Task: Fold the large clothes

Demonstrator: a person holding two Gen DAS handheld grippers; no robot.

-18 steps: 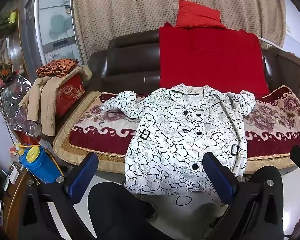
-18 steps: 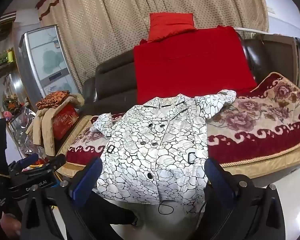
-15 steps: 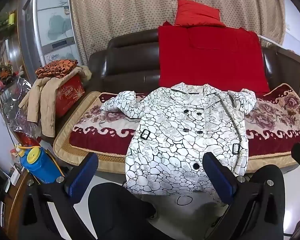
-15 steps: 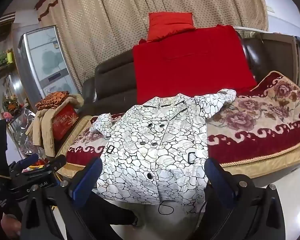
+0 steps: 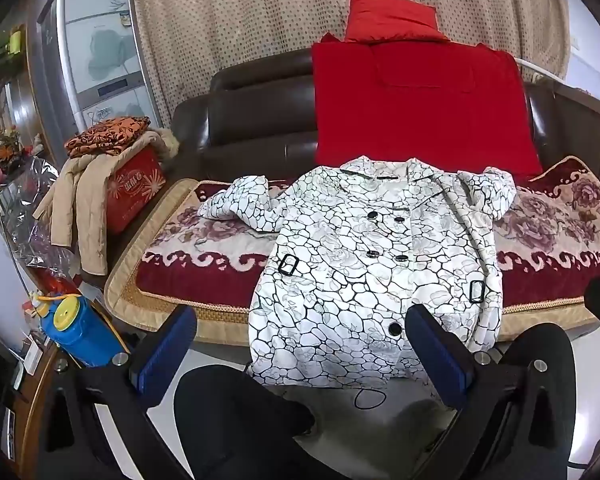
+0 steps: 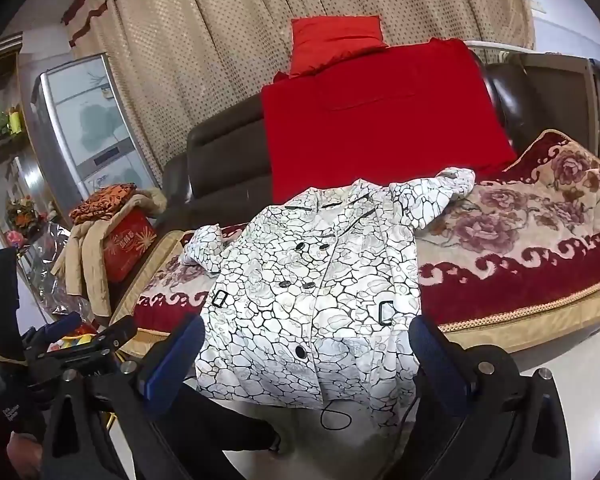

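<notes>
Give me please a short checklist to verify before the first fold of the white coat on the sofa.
1. Left hand-held gripper open and holding nothing: ok.
2. Right hand-held gripper open and holding nothing: ok.
3. White coat lies front up, buttoned, on the sofa cover: ok.
4. Sleeves laid flat: not ok; the sleeve near the red box and the other sleeve are bunched.
5. Hem fully supported: not ok; it hangs over the seat edge.
6. Back side smooth: cannot tell.

Coat (image 5: 364, 264) matt cloth; sofa (image 5: 256, 120) glossy leather; seat cover (image 6: 520, 240) plush.
</notes>
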